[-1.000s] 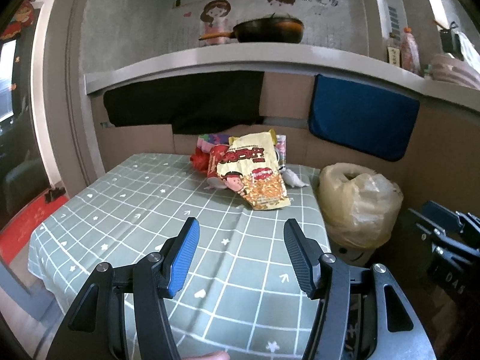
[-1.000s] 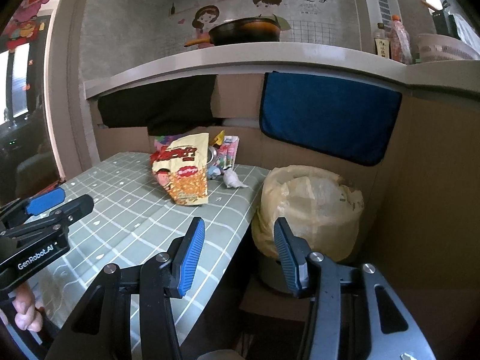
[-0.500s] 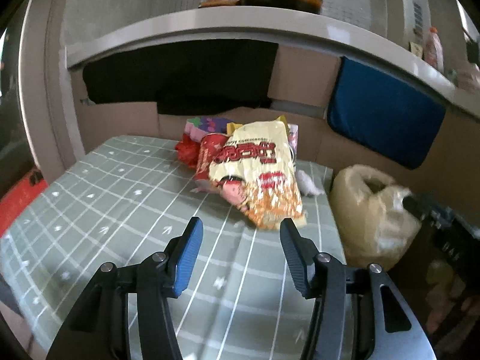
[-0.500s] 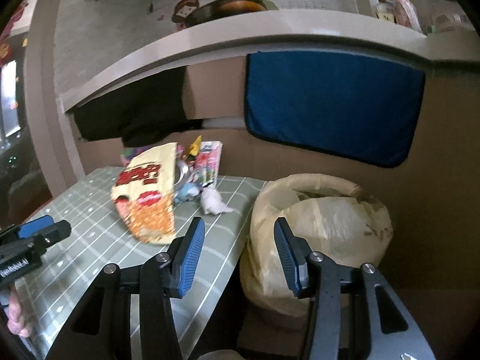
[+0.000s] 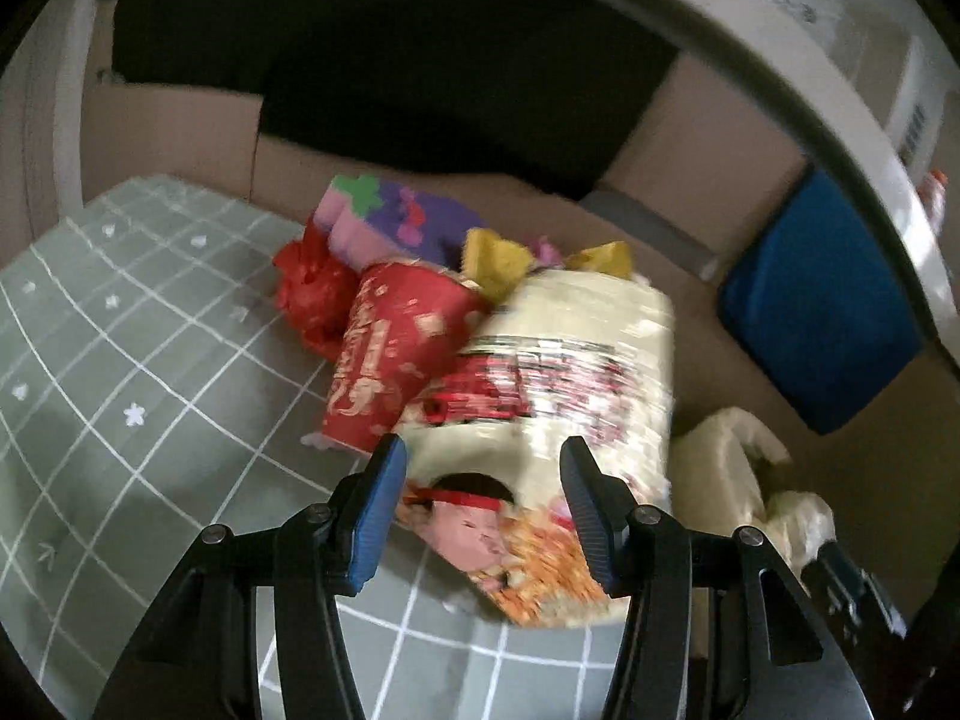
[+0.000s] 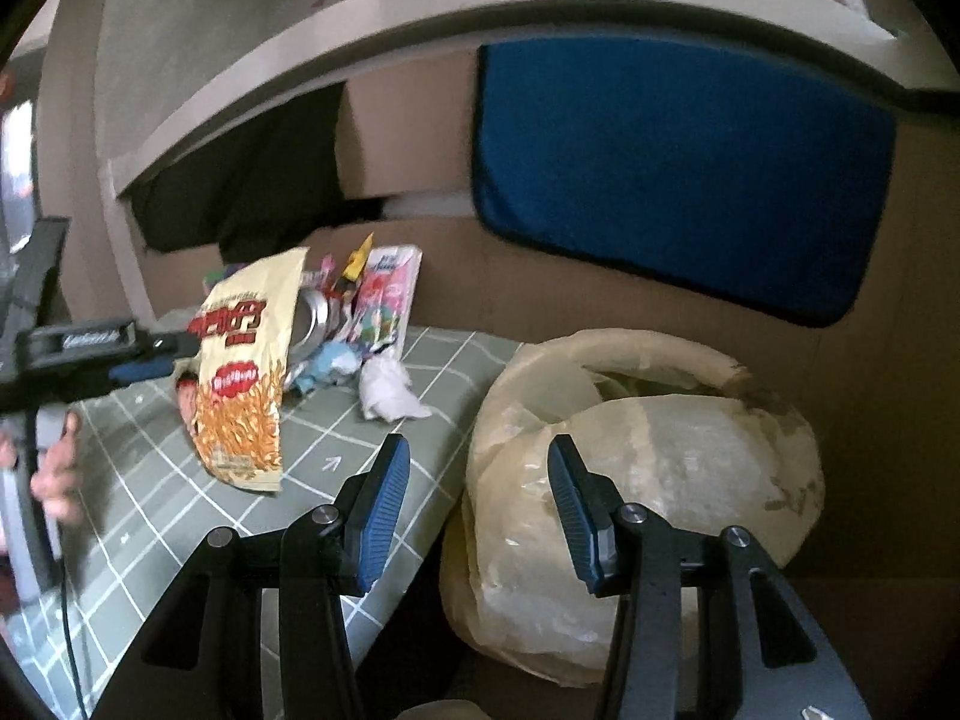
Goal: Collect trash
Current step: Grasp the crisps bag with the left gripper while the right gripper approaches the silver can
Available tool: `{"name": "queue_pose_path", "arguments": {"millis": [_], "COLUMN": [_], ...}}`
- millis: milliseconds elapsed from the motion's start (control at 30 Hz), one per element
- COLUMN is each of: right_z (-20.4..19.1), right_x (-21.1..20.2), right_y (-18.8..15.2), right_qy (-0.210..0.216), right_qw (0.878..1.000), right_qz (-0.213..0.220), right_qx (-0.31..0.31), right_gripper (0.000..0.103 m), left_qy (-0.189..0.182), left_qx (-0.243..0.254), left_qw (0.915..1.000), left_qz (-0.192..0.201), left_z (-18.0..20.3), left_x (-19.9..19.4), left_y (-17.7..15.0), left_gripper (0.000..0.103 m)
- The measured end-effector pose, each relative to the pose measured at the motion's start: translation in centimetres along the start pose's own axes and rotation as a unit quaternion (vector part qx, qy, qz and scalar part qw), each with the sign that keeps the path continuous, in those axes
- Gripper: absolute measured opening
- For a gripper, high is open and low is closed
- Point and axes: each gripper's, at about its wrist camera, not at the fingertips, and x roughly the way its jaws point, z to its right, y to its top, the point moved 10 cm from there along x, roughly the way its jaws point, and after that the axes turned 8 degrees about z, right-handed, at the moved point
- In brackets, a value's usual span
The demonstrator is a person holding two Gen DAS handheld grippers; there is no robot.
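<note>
Snack bag: glossy cream foil pouch, crinkled, flat and long, printed with red lettering, a cartoon face and orange strips; it leans at the front of the trash heap on the table, its lower end down on the cloth.
Bag and left gripper: the pouch's lower half lies between the blue ribbed pads, which stand apart and do not press on it; the jaws have narrowed a little within the past second.
Red cup: paper, conical, gold print, tipped on its side just left of the bag and touching it.
Rest of heap: a crumpled red wrapper, a purple and pink packet, and yellow scraps behind the cup; from the right wrist, a white crumpled tissue and a pale blue wad to the right of the bag.
Tablecloth: soft grey-green, white grid with small stars.
Trash bin liner: thin, wrinkled, translucent yellowish plastic, mouth open, off the table's right edge.
Right gripper: pads apart with nothing between them, hanging over the table edge and the liner's near side.
Hand: at far left, blurred, gripping the left tool's handle.
</note>
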Motion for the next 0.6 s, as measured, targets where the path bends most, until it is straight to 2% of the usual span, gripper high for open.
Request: {"name": "queue_pose_path", "arguments": {"millis": [133,200,400,533,600], "right_z": [-1.5,-2.5,-5.4,-6.6,-7.0], "right_x": [1.1,1.5,2.9,3.6,4.2], "right_y": [0.2,0.1,-0.9,-1.3,-1.7], "right_qy": [0.018,0.028,0.062,0.082,0.083], "right_qw": [1.000,0.999,0.997,0.995,0.994], "right_qz": [-0.010,-0.015,-0.040,-0.053,-0.067], "right_qx": [-0.007,-0.018,-0.024,-0.021,-0.024], "right_gripper": [0.046,0.046,0.044,0.041,0.035], "left_qy": [0.003,-0.003,-0.041,-0.066,-0.074], "left_qx": [-0.042,-0.046,-0.048,-0.060,-0.062], "left_qw": [0.9991,0.9990,0.9977,0.9941,0.9932], "left_qz": [-0.001,0.001,-0.021,-0.062,-0.064], "left_z": [-1.8,-2.2,-1.6,-1.0,-0.6], "left_x": [0.7,0.6,1.5,3.1,3.1], "left_y": [-0.2,-0.4,-1.0,-1.8,-1.7], "left_gripper": [0.054,0.054,0.054,0.054,0.048]}}
